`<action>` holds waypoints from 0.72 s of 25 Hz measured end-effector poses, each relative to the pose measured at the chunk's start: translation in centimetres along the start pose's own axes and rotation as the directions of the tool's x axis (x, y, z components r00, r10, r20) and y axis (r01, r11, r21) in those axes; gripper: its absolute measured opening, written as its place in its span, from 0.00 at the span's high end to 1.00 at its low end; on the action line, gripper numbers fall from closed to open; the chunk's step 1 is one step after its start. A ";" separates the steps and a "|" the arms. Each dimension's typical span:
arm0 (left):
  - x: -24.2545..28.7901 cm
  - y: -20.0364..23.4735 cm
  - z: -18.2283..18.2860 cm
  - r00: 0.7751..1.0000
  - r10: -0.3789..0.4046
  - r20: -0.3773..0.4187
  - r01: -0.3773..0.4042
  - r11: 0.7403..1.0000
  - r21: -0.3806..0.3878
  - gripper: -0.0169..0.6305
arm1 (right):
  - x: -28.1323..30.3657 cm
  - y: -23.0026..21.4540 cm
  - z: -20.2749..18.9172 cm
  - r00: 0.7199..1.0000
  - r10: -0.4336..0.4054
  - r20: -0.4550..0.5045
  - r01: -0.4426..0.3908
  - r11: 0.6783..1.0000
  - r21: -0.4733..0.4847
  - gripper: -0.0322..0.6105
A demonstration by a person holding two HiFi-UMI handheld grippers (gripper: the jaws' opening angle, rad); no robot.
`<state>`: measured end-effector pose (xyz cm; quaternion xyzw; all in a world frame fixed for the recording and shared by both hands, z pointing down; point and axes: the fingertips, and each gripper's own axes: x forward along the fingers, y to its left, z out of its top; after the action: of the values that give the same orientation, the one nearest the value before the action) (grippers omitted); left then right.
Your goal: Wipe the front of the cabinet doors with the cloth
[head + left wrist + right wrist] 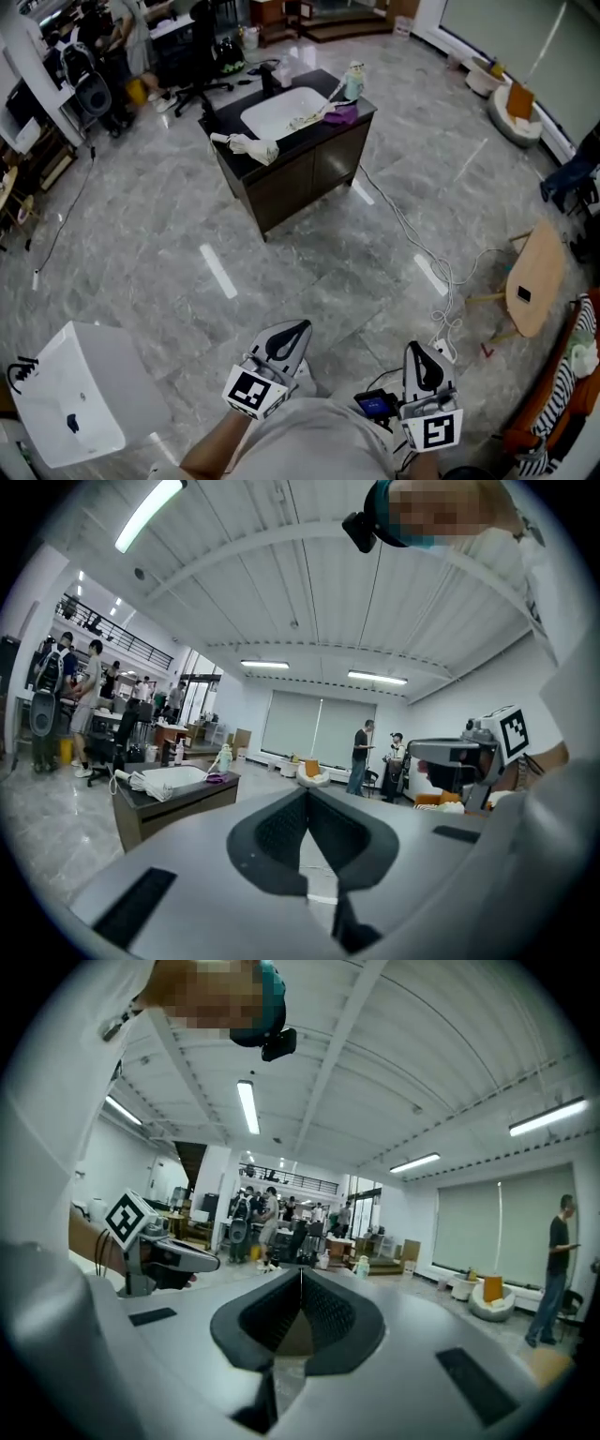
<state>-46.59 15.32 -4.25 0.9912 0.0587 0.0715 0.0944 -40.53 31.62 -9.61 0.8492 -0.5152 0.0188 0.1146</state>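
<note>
A dark cabinet [298, 178] with a white sink top stands far ahead across the floor, its two doors [323, 166] facing me. A white cloth [253, 147] lies on its left corner and a purple cloth [340, 114] on the right, beside a bottle [353, 82]. In the left gripper view the cabinet [173, 806] is small at the left, with the white cloth [150, 782] on top. My left gripper [302, 328] and right gripper [416, 347] are held low near my body, both shut and empty, their tips [307, 791] [300, 1275] meeting.
A white box [80, 394] stands at the lower left. White cables [422, 251] run over the floor right of the cabinet. A tipped wooden table [536, 277] lies at the right. Office chairs [202, 56] and people are behind the cabinet. Two people [361, 757] stand far off.
</note>
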 end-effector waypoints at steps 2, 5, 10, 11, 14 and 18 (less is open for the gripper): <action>0.9 1.4 0.9 1.000 -0.006 0.011 0.006 1.000 -0.008 0.97 | 2.1 0.2 0.3 0.999 0.034 -0.006 -0.033 0.999 0.035 0.91; 2.7 3.1 1.2 1.000 -0.014 0.015 0.014 1.000 0.003 0.97 | 4.8 -0.8 0.2 0.999 0.049 -0.004 -0.049 0.997 0.063 0.91; 5.9 6.0 1.6 0.999 0.046 0.001 -0.046 0.999 0.008 0.97 | 9.3 -3.9 -0.6 0.998 0.070 0.010 -0.070 0.990 0.119 0.91; 6.7 6.6 1.8 0.998 0.064 -0.001 -0.064 0.998 0.009 0.97 | 10.3 -4.8 -0.9 0.998 0.070 0.008 -0.070 0.987 0.145 0.91; 9.6 7.6 2.2 0.993 0.113 -0.018 -0.112 0.993 0.034 0.97 | 13.4 -8.2 -2.0 0.996 0.089 0.009 -0.088 0.972 0.218 0.91; 15.2 8.5 2.9 0.981 0.188 -0.051 -0.184 0.981 0.060 0.97 | 17.4 -14.0 -3.4 0.986 0.154 0.061 -0.166 0.913 0.372 0.91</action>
<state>-30.34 8.48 -3.41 0.9922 -0.0297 0.1062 0.0582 -19.76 23.43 -6.13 0.8105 -0.5716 0.1135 -0.0598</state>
